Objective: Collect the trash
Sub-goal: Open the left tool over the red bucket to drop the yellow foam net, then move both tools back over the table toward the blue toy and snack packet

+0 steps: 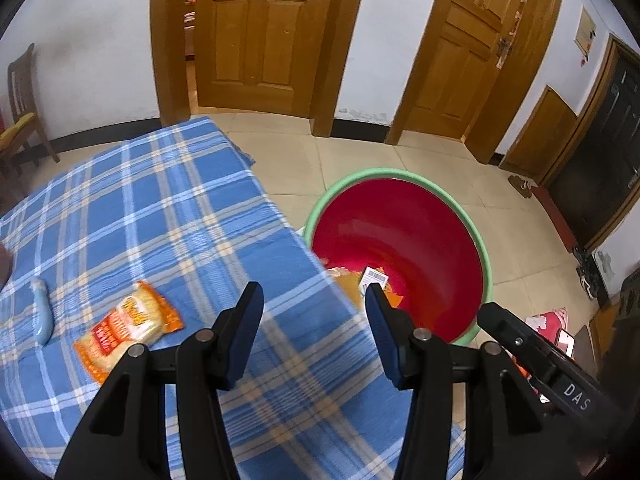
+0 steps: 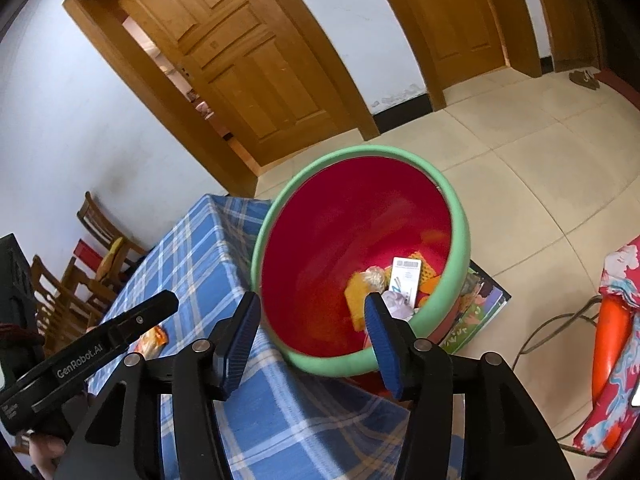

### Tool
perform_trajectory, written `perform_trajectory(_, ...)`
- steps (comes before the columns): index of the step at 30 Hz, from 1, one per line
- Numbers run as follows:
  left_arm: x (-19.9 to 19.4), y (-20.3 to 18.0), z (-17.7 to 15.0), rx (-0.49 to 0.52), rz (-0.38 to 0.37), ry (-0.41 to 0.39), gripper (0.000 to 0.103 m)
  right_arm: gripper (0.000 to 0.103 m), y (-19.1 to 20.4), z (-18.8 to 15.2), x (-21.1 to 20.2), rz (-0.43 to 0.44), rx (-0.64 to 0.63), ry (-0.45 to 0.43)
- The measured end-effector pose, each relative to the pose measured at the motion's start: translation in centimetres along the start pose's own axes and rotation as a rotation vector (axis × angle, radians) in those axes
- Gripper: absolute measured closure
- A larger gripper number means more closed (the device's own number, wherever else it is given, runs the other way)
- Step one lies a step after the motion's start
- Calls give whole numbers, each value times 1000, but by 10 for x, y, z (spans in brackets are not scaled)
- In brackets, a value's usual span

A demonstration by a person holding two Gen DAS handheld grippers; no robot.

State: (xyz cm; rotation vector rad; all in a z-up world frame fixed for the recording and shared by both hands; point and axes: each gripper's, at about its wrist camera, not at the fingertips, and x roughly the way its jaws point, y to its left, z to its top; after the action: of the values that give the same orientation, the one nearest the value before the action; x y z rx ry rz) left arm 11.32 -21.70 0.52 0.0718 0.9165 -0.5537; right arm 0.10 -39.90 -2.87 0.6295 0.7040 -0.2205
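Note:
A red bin with a green rim [image 1: 460, 216] stands on the floor at the table's right edge; it also shows in the right wrist view [image 2: 456, 216]. Inside lie a white box [image 2: 406, 276], orange wrappers [image 2: 358, 292] and crumpled paper. An orange snack packet [image 1: 126, 330] and a pale blue tube [image 1: 42, 314] lie on the blue plaid tablecloth [image 1: 160, 208]. My left gripper [image 1: 314, 308] is open and empty above the table's edge, right of the packet. My right gripper [image 2: 312, 316] is open and empty over the bin's near rim.
Wooden doors [image 1: 256, 32] line the far wall. Wooden chairs [image 2: 96, 248] stand past the table's far side. A colourful book [image 2: 476, 312] lies under the bin. A red patterned cloth [image 2: 616, 336] sits at the right on the tiled floor.

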Motion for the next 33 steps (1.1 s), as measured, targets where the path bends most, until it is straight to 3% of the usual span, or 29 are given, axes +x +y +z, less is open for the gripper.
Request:
perform_trajectory(7, -22, 27, -7, -47, 39, -37, 50, 43, 23, -9, -3, 25, -45, 10)
perform_trajectory(9, -28, 37, -9, -64, 50, -43, 50, 38, 29, -11, -3, 32, -56, 12)
perform_trajectory(33, -59, 160, -29, -190, 219, -69, 50, 32, 94, -40, 15, 48, -173, 73)
